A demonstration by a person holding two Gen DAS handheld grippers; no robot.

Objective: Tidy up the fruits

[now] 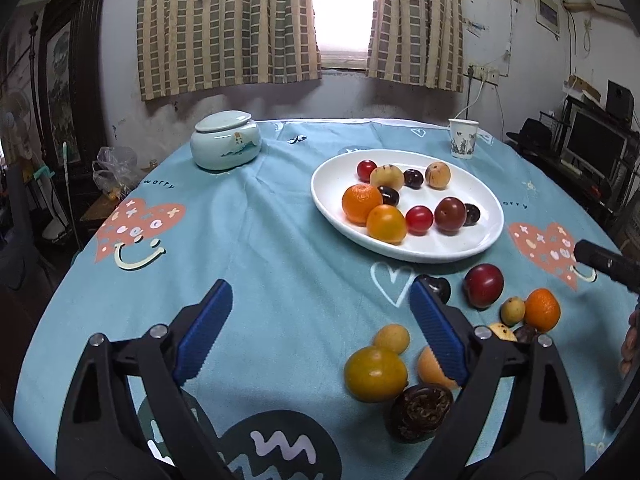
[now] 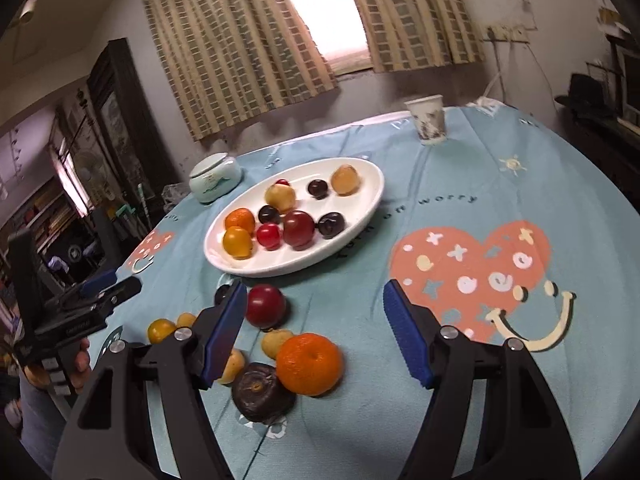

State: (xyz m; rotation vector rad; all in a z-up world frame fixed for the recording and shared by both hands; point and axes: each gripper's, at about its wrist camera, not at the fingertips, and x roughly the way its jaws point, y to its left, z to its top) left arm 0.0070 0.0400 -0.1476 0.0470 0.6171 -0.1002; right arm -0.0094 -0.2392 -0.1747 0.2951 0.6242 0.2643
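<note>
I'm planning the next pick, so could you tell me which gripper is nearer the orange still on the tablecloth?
Right. The right gripper hangs open almost directly over the orange. The left gripper is open over bare cloth, off to the orange's left.

A round table (image 1: 280, 240) under a light-blue printed cloth (image 1: 304, 184) carries a white oval plate (image 1: 460, 248) of fruit. Left of the plate, near the far edge, sits a pale lidded ceramic jar (image 1: 225, 145); behind the plate on its right stands a paper cup (image 1: 463, 138). In front of the plate, loose fruit lies on the cloth: a red plum (image 1: 483, 285), 1 orange (image 1: 542, 309), a yellow-green citrus (image 1: 375, 374), and a dark wrinkled fruit (image 1: 418, 412).
</note>
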